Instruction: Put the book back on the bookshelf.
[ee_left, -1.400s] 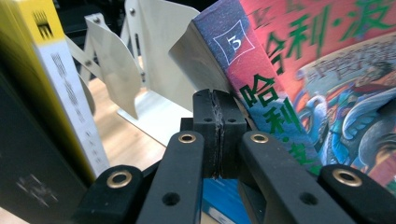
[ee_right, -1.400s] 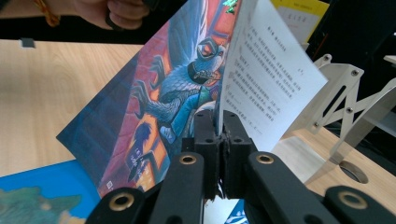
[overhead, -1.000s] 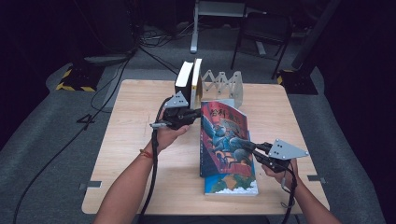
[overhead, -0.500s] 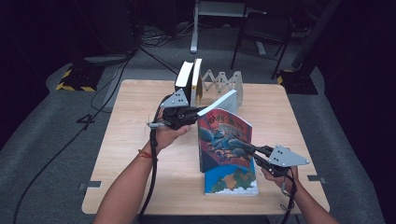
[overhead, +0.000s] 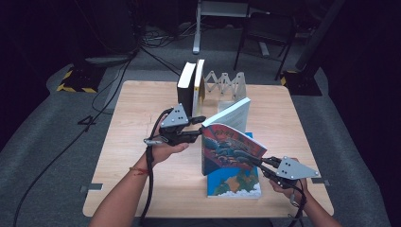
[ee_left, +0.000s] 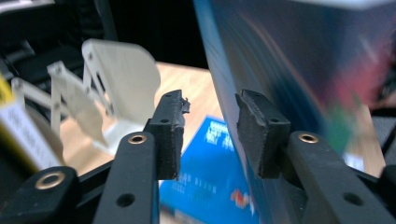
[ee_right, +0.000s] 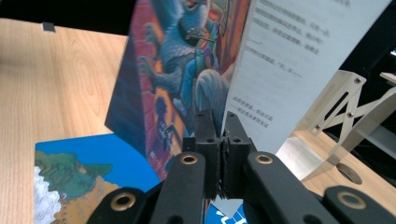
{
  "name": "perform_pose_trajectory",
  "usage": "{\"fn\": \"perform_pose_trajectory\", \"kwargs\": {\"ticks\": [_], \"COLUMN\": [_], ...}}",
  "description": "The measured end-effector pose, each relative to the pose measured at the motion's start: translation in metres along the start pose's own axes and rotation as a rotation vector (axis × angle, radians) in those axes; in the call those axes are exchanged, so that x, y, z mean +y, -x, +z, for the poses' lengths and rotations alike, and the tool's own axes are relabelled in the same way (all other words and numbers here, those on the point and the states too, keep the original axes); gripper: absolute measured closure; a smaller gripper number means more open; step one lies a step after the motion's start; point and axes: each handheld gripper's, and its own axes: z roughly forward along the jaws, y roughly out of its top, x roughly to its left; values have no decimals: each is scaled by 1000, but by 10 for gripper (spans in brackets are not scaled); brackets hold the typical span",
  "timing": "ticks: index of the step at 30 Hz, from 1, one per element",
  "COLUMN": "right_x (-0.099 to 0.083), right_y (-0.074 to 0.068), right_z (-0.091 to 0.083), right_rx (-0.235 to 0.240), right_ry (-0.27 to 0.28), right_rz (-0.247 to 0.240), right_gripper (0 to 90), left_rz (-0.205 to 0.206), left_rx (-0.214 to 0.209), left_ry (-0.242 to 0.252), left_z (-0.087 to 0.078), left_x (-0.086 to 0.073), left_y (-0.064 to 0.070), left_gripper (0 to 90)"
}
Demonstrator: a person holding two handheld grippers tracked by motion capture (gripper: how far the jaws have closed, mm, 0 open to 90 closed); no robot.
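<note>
left tool point(ee_left: 208, 135): jaws apart | book point(ee_left: 299, 70) touching right jaw, seemingly | rack point(ee_left: 109, 88) behind | flat book point(ee_left: 205, 186) below

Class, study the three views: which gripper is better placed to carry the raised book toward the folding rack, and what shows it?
Probably the right gripper: its fingers are shut on the front cover of the raised book. The left gripper is open beside the book, only steadying it. The folding rack stands beyond.
</note>
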Motion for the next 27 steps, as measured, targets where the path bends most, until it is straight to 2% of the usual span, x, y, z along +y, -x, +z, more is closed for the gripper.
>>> {"fn": "perform_pose_trajectory", "kwargs": {"ticks": [1,3,4,6,7,8,9,10,12,15,17,18,21,23,27], "right_x": [0,1,0,0,0,0,0,1,0,0,1,1,1,0,0], "right_y": [-1,-2,-2,-2,-2,-3,-3,-4,-4,-4,-5,-6,-7,-7,-7], "right_z": [0,0,0,0,0,0,0,0,-1,-1,-1,-1,-1,-2,-2], "right_rx": [3,3,2,4,7,6,6,6,7,7,5,4,3,2,2], "right_ry": [1,1,-1,1,1,1,1,-1,1,1,1,1,-1,-1,2], "right_rz": [-3,-6,-9,-9,-10,-13,-13,-14,-18,-21,-23,-26,-30,-33,-37], "right_gripper": [878,878,878,878,879,879,879,879,879,879,878,878,878,878,877], "left_rz": [10,-8,2,-7,-11,-8,-8,-1,-14,-33,-42,-45,-27,-37,-60], "left_rx": [10,-35,-38,-80,-115,-136,-136,-152,-178,-164,-144,-152,-126,-102,-69], "left_ry": [-20,-45,-66,-86,-107,-129,-129,-140,-162,-174,-176,-172,-178,-172,-134], "left_z": [-2,-5,-5,-5,-4,-3,-3,-2,2,13,23,27,38,43,47], "left_x": [-6,-21,-27,-38,-44,-47,-47,-49,-53,-55,-54,-53,-51,-51,-50], "left_y": [-1,-3,-3,1,5,10,10,16,27,40,48,51,58,58,53], "left_gripper": [587,568,547,507,481,387,345,345,267,202,199,200,220,240,338]}}
